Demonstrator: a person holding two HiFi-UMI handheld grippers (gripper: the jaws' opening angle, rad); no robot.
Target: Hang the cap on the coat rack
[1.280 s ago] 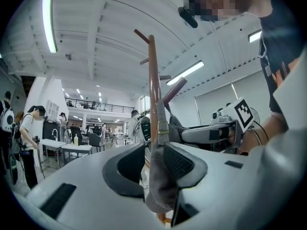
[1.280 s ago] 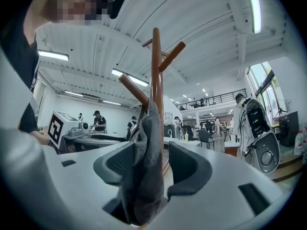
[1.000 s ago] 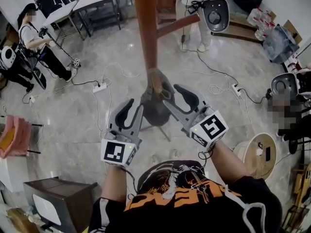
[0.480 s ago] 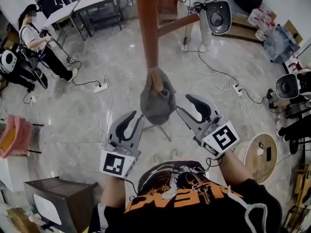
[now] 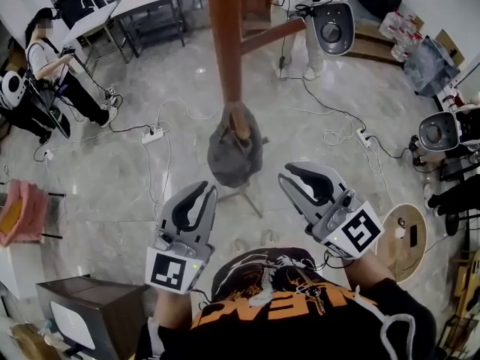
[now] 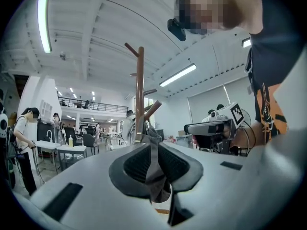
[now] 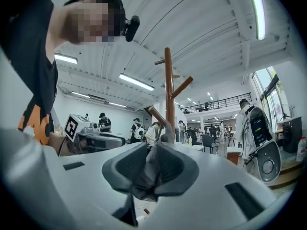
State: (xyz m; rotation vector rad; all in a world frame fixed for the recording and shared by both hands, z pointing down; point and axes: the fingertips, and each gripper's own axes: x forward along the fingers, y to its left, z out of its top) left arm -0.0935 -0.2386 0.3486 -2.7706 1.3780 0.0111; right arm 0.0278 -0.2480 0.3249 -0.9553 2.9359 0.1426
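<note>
I've got the soft grey fabric cap (image 5: 234, 156) hanging on a short lower peg of the tall brown wooden coat rack (image 5: 225, 43). It's draped against the pole, and I can't pick out its brim from up here.

The left gripper (image 5: 199, 193) sits below and to the left of the rack, clear of the cap. Its jaws are closing to a narrow slit with nothing between them. The right gripper (image 5: 291, 178) is below and to the right of the rack, also apart from the cap. Its jaws are closing too, with only a thin gap left and nothing gripped.

In both gripper views a strip of grey cloth shows through the slit between the dark pads (image 6: 129, 164). I take that for the cap beyond, on the rack, though the wide lens makes depth hard to judge. The rack's upper pegs fork off above it.
</note>
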